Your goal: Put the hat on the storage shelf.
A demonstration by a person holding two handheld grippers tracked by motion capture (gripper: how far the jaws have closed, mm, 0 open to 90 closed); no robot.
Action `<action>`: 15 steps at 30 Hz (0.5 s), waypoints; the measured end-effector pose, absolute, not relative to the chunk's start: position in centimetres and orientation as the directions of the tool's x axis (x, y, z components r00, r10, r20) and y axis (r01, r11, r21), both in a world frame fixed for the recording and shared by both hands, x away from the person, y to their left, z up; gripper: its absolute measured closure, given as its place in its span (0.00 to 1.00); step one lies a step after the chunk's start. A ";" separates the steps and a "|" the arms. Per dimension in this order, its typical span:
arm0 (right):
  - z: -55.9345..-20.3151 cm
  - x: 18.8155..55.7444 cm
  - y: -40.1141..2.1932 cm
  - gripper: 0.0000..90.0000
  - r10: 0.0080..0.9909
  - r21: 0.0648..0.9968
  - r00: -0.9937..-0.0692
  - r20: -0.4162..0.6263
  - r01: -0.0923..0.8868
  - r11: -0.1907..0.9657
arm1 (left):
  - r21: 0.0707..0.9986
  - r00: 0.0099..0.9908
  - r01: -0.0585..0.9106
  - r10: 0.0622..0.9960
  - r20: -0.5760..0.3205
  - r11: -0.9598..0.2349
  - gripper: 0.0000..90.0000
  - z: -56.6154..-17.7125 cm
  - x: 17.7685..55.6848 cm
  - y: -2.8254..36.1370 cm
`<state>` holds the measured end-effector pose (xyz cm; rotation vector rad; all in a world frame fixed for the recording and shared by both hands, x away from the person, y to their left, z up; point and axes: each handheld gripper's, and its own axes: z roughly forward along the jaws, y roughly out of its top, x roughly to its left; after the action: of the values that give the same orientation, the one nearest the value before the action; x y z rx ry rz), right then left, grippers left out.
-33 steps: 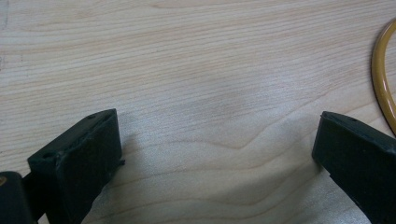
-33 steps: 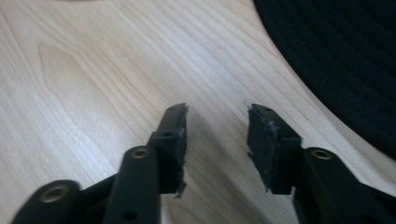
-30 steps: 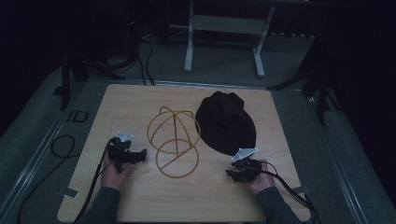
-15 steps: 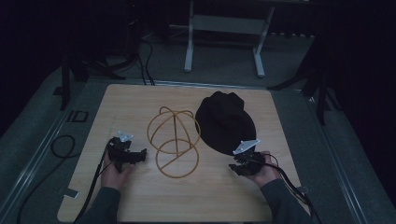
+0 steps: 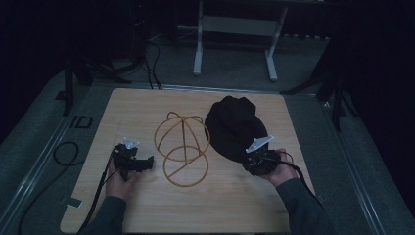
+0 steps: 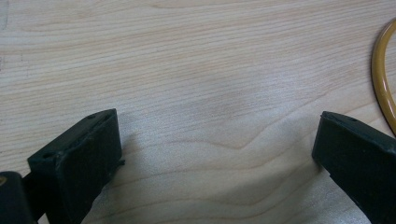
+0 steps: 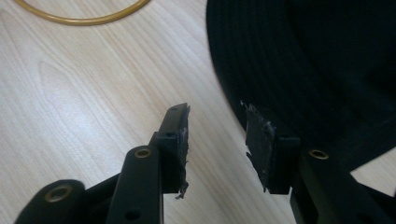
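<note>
Resting near the front edge of the wooden counter (image 5: pixel 147 210), the left hand-held gripper (image 5: pixel 142 164) has its jaws wide apart with nothing between them, only bare wood. The right hand-held gripper (image 7: pixel 217 135) hovers with its jaws partly apart, just opened a little, empty, right beside the brim of the black hat (image 7: pixel 299 70). Further back, the hat lies beside the yellow wire hat stand (image 5: pixel 182 147).
</note>
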<state>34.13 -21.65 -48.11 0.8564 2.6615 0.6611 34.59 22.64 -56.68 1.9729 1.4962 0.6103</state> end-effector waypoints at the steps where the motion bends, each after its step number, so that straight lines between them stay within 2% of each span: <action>1: -47.9 34.3 -21.7 0.65 0.604 0.497 -0.788 -0.114 0.481 0.722 | 0.688 0.265 0.697 0.964 0.012 -0.200 0.02 -56.7 34.6 22.6; 15: -46.8 36.1 -22.4 0.59 0.630 0.455 -0.768 -0.110 0.525 0.719 | 0.688 0.265 0.697 0.964 0.012 -0.200 0.02 -56.7 34.6 22.6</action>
<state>36.10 -22.43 -46.83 0.9146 2.6683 0.5913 34.59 22.64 -56.68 1.9726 1.4963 0.6105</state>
